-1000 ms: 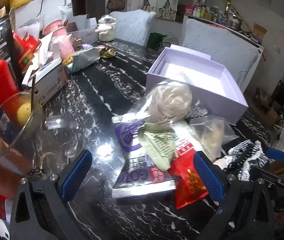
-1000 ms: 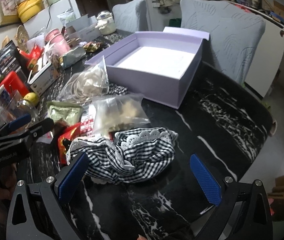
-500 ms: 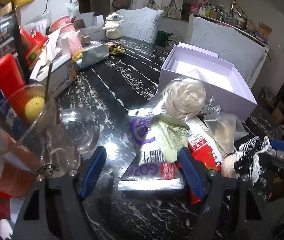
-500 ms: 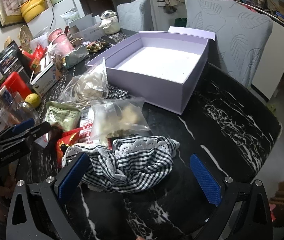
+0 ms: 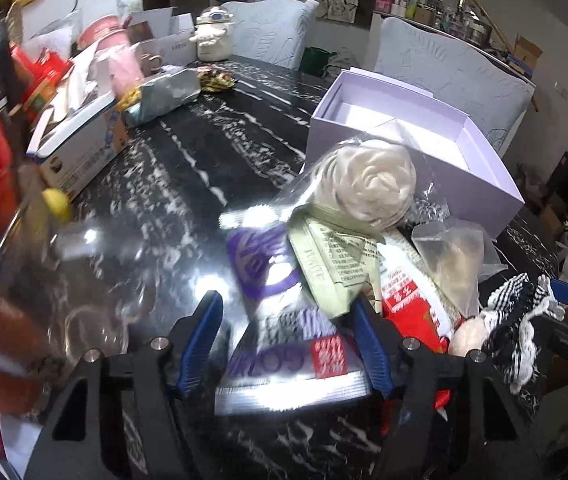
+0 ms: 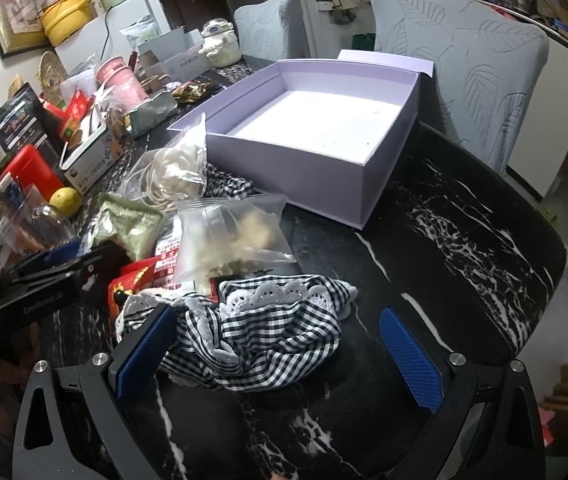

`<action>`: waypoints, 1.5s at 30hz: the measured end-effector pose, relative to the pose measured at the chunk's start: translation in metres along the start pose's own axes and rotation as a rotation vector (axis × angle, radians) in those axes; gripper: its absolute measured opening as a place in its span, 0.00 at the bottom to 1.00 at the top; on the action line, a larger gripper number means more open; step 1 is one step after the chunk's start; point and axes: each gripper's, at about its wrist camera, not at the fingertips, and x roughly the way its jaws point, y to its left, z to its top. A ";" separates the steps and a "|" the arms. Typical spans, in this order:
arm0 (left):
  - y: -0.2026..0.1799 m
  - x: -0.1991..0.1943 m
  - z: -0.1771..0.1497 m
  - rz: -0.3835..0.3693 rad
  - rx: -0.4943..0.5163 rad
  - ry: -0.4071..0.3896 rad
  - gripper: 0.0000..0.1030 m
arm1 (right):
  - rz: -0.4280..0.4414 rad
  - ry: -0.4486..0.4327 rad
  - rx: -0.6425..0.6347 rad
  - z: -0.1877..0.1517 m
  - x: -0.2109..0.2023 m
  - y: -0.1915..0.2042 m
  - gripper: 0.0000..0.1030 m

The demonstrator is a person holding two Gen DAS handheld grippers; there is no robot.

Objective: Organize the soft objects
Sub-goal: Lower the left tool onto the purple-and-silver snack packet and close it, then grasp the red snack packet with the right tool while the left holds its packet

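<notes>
While the left gripper (image 5: 286, 340) has just been closing, its jaws now flank the silver-purple snack packet (image 5: 284, 344), contact unclear through blur. Right gripper (image 6: 279, 344) hangs spread over the gingham cloth (image 6: 259, 332); lavender box (image 6: 324, 168) sits empty.

Left gripper (image 5: 288, 336) closing around silver-purple snack packet (image 5: 284, 320) | lilac box (image 5: 412, 148) sitting open behind | marble table (image 5: 203, 160)

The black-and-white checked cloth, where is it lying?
In the right wrist view, the checked cloth lies on the black marble table, between the right tongs, below a clear bag.
</notes>
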 end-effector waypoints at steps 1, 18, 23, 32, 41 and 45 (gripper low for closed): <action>-0.001 0.004 0.003 0.004 0.003 0.014 0.63 | 0.002 -0.001 -0.001 0.000 0.000 0.000 1.00; -0.004 0.008 -0.009 -0.023 -0.006 0.034 0.35 | 0.034 -0.010 -0.001 -0.010 -0.003 -0.006 1.00; 0.000 -0.014 -0.026 -0.019 -0.036 0.055 0.35 | 0.025 -0.022 -0.024 -0.012 -0.008 -0.002 1.00; 0.006 -0.044 -0.048 0.021 -0.095 0.042 0.35 | 0.105 -0.064 -0.068 -0.012 -0.023 0.016 1.00; 0.019 -0.058 -0.063 0.096 -0.119 0.015 0.35 | 0.217 -0.105 -0.212 -0.008 -0.033 0.065 1.00; 0.031 -0.054 -0.065 0.096 -0.139 0.018 0.35 | 0.246 -0.106 -0.284 -0.006 -0.027 0.089 0.96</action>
